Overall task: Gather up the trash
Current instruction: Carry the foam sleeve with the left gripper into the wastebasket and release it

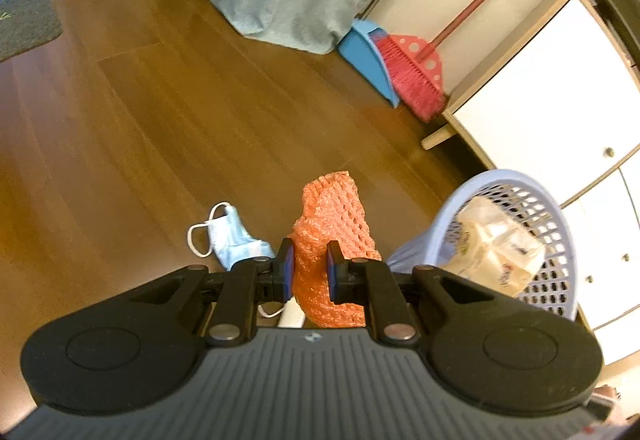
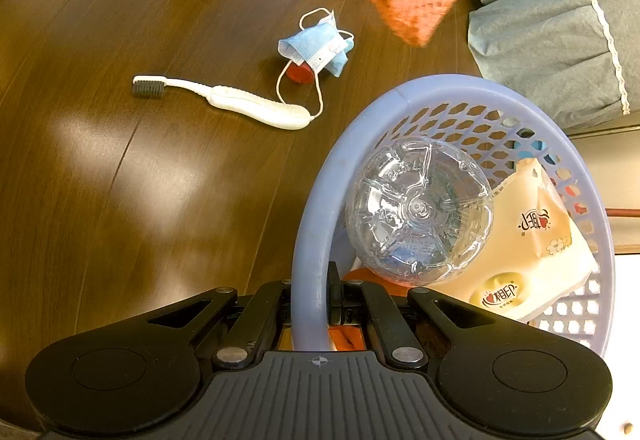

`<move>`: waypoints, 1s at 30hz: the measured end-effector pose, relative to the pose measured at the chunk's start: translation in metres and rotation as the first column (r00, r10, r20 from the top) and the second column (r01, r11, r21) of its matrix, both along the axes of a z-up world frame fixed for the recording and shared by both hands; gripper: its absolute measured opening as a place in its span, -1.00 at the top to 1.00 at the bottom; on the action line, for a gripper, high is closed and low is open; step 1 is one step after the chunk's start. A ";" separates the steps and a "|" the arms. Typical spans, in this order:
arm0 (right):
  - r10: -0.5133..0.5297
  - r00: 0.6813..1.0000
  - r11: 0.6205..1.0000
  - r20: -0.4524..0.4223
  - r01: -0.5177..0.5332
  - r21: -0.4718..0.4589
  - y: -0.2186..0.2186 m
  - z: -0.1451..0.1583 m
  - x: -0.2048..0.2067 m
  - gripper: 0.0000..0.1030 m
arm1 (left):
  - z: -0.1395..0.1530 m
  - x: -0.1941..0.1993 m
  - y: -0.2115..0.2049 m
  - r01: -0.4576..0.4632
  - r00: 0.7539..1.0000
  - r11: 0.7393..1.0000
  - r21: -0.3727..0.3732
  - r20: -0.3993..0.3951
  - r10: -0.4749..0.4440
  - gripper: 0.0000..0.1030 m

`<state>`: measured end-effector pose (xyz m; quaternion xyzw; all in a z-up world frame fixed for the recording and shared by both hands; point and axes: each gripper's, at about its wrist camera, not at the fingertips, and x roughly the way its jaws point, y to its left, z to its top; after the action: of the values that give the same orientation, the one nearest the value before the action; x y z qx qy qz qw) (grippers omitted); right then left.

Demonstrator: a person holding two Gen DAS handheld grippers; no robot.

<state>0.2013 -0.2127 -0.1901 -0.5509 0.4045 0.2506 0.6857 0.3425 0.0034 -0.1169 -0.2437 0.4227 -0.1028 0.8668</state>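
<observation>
the left gripper [image 1: 310,272] has its fingers closed on an orange foam fruit net [image 1: 332,236], which is pinched between the pads and lifted clear of the wooden floor [image 1: 140,112]. in the right wrist view the same net hangs in the air above the floor, just beyond the basket's far rim. the right gripper [image 2: 310,300] has its fingers clamped on the near rim of a lavender plastic basket [image 2: 312,240], one finger outside the wall and one inside. in the basket lie a clear plastic bottle [image 2: 418,210], bottom toward the camera, and a cream tissue pack [image 2: 532,240] beside it against the perforated wall. on the floor near the basket lies a crumpled blue face mask [image 2: 316,46] partly over a small red cap [image 2: 299,73], and a white toothbrush [image 2: 224,100] whose handle end touches the mask's ear loop. further off, a red broom [image 1: 412,76] and blue dustpan [image 1: 364,56] lean by a white cabinet [image 1: 552,92].
</observation>
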 end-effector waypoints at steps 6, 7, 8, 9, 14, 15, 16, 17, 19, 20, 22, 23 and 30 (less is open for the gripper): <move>0.001 1.000 1.000 0.000 -0.001 0.000 0.000 0.000 0.000 1.00 | 0.014 0.000 -0.010 0.037 0.999 0.999 -0.027 0.033 -0.036 0.77; 0.001 1.000 1.000 0.000 -0.001 0.001 0.000 0.000 0.000 1.00 | 0.016 0.000 -0.011 0.044 0.998 0.999 -0.031 0.037 -0.043 0.77; 0.001 1.000 1.000 0.000 -0.001 0.000 0.000 0.000 0.000 1.00 | 0.018 0.000 -0.012 0.051 0.998 0.998 -0.035 0.039 -0.050 0.77; 0.001 1.000 1.000 0.000 -0.001 0.000 0.000 0.000 0.000 1.00 | 0.019 0.000 -0.014 0.060 0.997 0.997 -0.041 0.042 -0.058 0.77; 0.001 1.000 1.000 0.000 -0.001 0.001 0.000 0.000 0.000 1.00 | 0.025 -0.001 -0.021 0.092 0.994 0.994 -0.057 0.059 -0.089 0.77; 0.001 1.000 1.000 0.000 -0.001 0.002 0.000 0.001 0.000 1.00 | 0.027 -0.002 -0.023 0.100 0.993 0.993 -0.060 0.064 -0.096 0.77; 0.002 1.000 1.000 0.000 -0.002 0.001 0.001 0.001 0.000 1.00 | 0.028 -0.002 -0.025 0.106 0.993 0.992 -0.064 0.067 -0.102 0.77; 0.002 1.000 1.000 0.000 -0.002 0.001 0.001 0.001 0.000 1.00 | 0.030 -0.002 -0.026 0.114 0.992 0.991 -0.067 0.070 -0.110 0.77; 0.002 1.000 1.000 0.000 -0.002 0.001 0.001 0.001 0.001 1.00 | 0.033 -0.002 -0.030 0.130 0.989 0.989 -0.070 0.077 -0.125 0.77; 0.002 1.000 1.000 0.000 -0.002 0.002 0.001 0.001 0.001 1.00 | 0.034 -0.002 -0.031 0.138 0.988 0.988 -0.071 0.080 -0.132 0.77; 0.003 1.000 1.000 0.000 -0.003 0.001 0.001 0.001 0.001 1.00 | 0.037 -0.002 -0.035 0.155 0.985 0.985 -0.074 0.087 -0.149 0.77; 0.003 1.000 1.000 -0.001 -0.003 0.002 0.001 0.001 0.001 1.00 | 0.038 -0.002 -0.038 0.165 0.983 0.983 -0.075 0.089 -0.158 0.77; 0.004 1.000 1.000 -0.001 -0.004 0.002 0.001 0.002 0.001 1.00 | 0.043 0.003 -0.058 0.240 0.968 0.968 -0.078 0.100 -0.232 0.77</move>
<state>0.2023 -0.2114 -0.1885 -0.5511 0.4034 0.2527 0.6853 0.3457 -0.0542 -0.0742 -0.2255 0.4043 -0.2349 0.8547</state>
